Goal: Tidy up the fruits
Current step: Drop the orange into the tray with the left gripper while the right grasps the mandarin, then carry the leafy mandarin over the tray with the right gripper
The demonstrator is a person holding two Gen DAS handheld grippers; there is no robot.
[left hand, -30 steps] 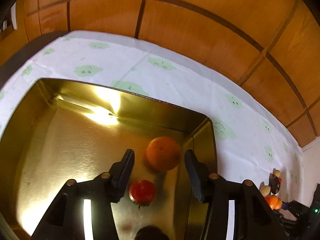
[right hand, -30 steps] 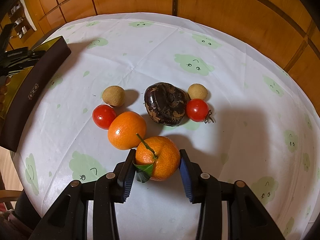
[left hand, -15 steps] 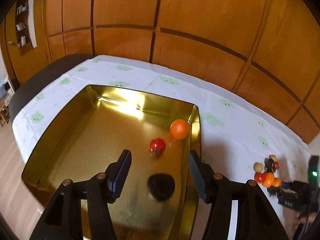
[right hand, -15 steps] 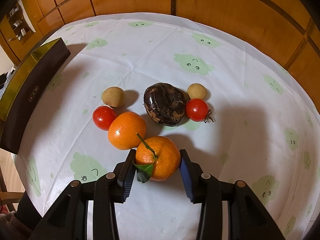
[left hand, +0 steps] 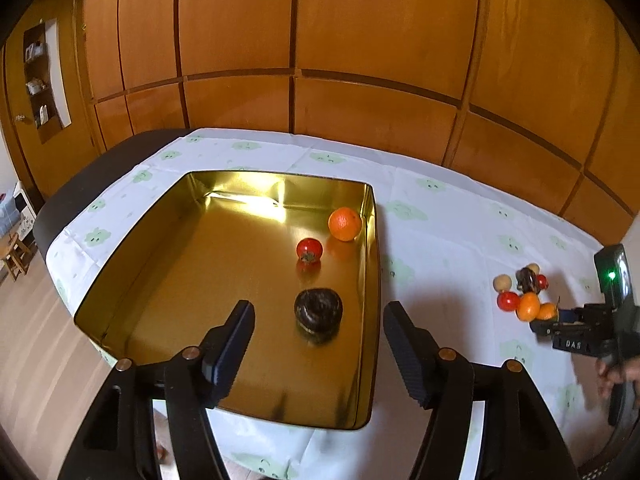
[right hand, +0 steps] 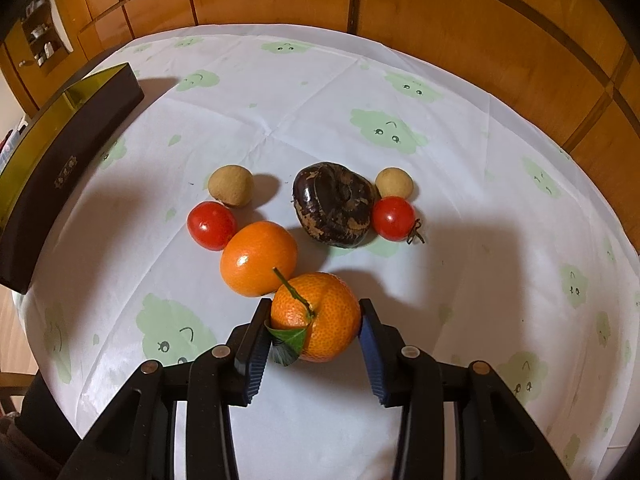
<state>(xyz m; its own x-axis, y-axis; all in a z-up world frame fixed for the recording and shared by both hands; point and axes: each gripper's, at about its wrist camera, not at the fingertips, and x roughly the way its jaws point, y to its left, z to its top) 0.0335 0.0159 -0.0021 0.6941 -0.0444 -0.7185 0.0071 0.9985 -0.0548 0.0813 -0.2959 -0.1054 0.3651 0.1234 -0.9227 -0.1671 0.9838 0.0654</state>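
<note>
In the left wrist view a gold tin (left hand: 362,364) fills the centre, holding an orange (left hand: 345,223), a red tomato (left hand: 309,249) and a dark, slightly blurred fruit (left hand: 318,311), perhaps a water chestnut. At lower centre of the right wrist view, a leafy mandarin (right hand: 316,316) rests on the cloth.

We log: tin (left hand: 362,364) gold inside, dark outside | cloth (right hand: 328,92) white, green cloud faces | tomatoes (right hand: 211,225) red | chestnut (right hand: 334,209) perhaps brown-black
</note>
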